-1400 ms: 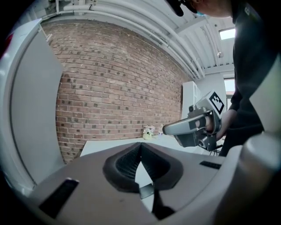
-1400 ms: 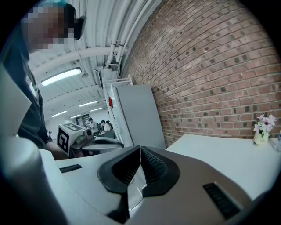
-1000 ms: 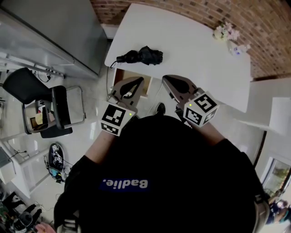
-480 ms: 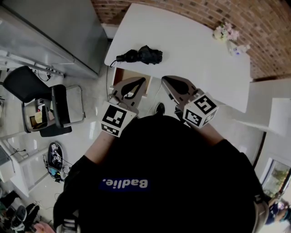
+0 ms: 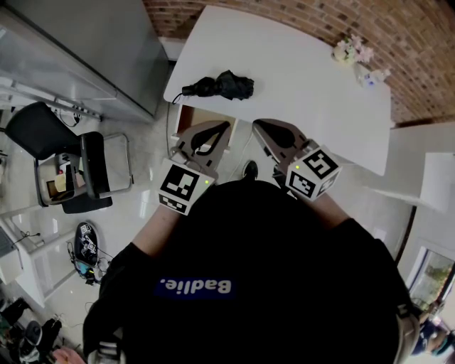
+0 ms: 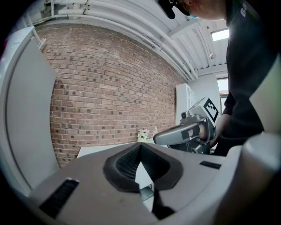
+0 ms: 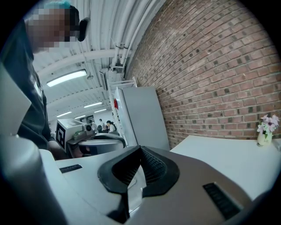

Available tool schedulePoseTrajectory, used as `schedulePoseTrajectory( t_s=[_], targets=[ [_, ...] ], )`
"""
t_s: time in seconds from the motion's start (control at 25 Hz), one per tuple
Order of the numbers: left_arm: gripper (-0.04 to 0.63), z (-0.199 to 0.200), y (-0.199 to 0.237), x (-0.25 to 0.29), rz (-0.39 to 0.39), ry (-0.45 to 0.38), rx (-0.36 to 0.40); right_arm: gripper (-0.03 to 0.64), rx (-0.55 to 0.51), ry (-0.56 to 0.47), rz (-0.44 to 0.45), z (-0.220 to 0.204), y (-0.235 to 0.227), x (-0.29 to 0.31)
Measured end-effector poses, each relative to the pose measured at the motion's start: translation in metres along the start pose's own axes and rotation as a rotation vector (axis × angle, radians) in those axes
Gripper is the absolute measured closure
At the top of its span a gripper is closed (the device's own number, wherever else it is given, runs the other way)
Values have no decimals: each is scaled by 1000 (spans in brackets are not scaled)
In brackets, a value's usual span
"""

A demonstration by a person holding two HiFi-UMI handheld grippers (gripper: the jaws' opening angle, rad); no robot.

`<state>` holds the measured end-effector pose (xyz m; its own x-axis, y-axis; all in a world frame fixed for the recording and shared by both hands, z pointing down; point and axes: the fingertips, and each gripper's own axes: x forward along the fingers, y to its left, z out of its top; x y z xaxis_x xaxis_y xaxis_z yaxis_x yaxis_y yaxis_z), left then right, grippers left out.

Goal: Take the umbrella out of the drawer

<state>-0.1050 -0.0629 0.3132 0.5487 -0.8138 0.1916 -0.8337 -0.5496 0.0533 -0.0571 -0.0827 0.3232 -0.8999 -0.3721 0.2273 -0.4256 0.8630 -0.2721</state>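
Two handheld grippers sit side by side in front of a person in a black top, seen from above. The left gripper [image 5: 225,126] has its jaws pressed fully together with nothing between them; its own view shows the dark pads meeting in a point. The right gripper [image 5: 258,123] is the same, jaws closed and empty. Both point toward a white table [image 5: 306,92] set against a brick wall [image 5: 298,14]. The umbrella [image 5: 222,85], black and folded, lies on the tabletop near its left corner. It is ahead of the jaws and apart from them, nearer the left gripper than the right. Under the table's near edge a wood-coloured drawer [image 5: 193,116] stands open, just beyond the left gripper's tips. A small vase of flowers [image 5: 352,51] sits at the table's far side.
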Motion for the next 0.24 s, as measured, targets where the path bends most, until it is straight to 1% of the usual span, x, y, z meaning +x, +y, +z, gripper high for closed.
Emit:
schedulePoseTrajectory(
  t_s=[0.24],
  targets=[
    [594,0,-1,-4,-3,-1,3,588,3,-4,-3,-1,3,0]
  ],
)
